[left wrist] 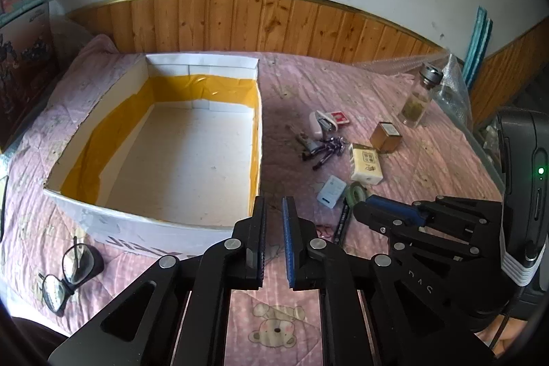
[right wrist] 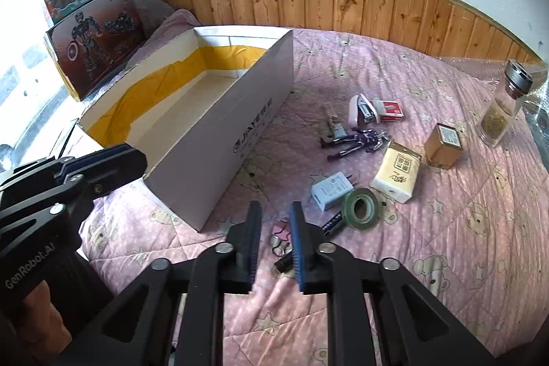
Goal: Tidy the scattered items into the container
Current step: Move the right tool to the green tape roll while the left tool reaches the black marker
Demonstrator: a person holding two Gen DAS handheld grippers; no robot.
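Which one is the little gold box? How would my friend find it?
Start at the big white cardboard box on the pink bedspread, then look right, past the scattered bits, toward the tall glass bottle. The gold box stands just in front of it. It is the only shiny gold cube, and has a white label on top.

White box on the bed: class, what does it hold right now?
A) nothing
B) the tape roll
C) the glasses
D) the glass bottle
A: the white box shows only its bare floor and yellow lining, while every loose item lies outside it on the pink bedspread.
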